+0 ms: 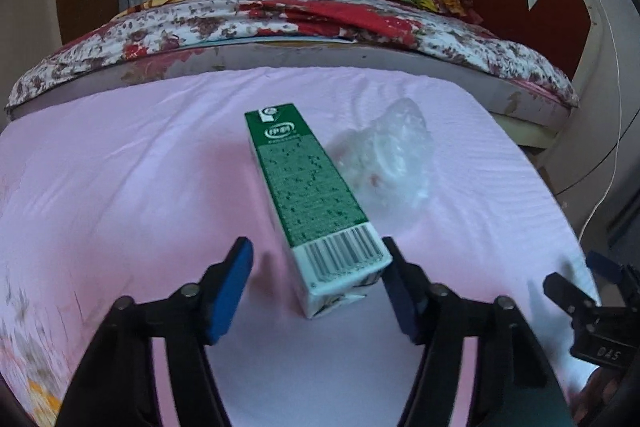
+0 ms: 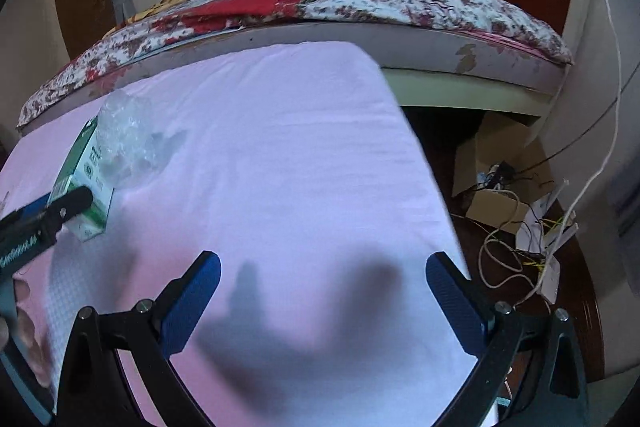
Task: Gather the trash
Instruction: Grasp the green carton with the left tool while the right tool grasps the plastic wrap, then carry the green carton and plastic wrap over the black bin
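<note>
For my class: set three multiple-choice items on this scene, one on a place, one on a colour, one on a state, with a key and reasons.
1. Where is the crumpled clear plastic?
A. right of the carton
B. on the bed
C. in the right gripper

2. The carton is mainly:
A. red
B. green
C. yellow

3. The left gripper is:
A. shut on the carton
B. shut, holding nothing
C. open around the carton's near end

Key: A, it lies beside the carton on the pink cloth; B, green with a white barcode end; C, both fingers stand apart.

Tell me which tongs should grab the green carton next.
Left. The left tongs are open with the green carton lying between their fingers. The right tongs are open over bare pink cloth, off to the carton's side.
</note>
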### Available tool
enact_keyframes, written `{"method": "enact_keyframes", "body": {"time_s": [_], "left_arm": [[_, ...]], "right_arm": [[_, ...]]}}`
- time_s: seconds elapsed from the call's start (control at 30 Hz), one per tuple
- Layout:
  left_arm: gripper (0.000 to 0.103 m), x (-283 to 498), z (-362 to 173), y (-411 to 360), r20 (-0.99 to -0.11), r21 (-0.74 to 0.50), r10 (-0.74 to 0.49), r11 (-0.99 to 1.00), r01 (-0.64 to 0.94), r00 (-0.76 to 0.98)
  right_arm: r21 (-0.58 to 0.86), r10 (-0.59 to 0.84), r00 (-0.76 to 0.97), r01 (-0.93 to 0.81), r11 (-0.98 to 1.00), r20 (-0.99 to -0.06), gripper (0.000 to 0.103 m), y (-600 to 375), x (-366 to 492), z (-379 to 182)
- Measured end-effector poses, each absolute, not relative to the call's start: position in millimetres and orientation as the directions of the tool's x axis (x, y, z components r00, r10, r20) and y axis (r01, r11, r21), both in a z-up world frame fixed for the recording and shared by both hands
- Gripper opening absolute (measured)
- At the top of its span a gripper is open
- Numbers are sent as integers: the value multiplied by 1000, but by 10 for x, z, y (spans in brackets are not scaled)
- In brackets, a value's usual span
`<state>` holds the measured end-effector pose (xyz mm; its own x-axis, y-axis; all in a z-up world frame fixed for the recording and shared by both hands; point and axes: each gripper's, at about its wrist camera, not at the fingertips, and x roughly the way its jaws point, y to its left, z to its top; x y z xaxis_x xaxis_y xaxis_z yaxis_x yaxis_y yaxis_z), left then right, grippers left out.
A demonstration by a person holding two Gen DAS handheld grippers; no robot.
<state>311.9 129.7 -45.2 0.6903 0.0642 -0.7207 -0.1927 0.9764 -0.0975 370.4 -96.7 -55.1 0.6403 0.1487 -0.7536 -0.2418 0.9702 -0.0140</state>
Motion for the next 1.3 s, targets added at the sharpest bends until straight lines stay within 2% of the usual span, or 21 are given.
{"method": "enact_keyframes", "body": {"time_s": [0.03,0.17,0.63,0.8,0.87,0.93,1.0,1.03,1.3], "left_arm": [[49,3136,-464,1331,-723,-105,50,978,-180,689],[44,3115,-460,1523,-719,-106,26,983,-147,695],[42,2945,-475,2035,-710,-91,20,989,-120,704],[42,2968,-478,2087,-706,-101,21,986,-130,708],[42,2993,-479,2121,-708,-108,18,985,-133,706],[42,3012,-480,2134,-710,-104,16,986,-128,704],[41,3009,-482,2139,-710,-102,11,988,-118,704],[41,2998,-482,2137,-709,-100,10,988,-115,705],[40,2766,-394,2006,-692,-100,-12,992,-79,721]], "right_arm": [[-13,153,639,-247,969,-754,103,-927,3706,-553],[-16,172,634,-279,960,-754,103,-704,3723,-551],[7,294,616,-425,905,-731,102,462,3926,-471],[-9,297,589,-460,888,-752,93,839,4156,-555],[-8,295,581,-461,887,-759,82,919,4224,-582],[0,292,572,-454,891,-766,78,968,4290,-598],[9,291,563,-450,893,-773,64,975,4328,-620],[21,302,553,-457,889,-777,46,972,4334,-627],[14,316,583,-463,886,-748,44,731,4009,-442]]}}
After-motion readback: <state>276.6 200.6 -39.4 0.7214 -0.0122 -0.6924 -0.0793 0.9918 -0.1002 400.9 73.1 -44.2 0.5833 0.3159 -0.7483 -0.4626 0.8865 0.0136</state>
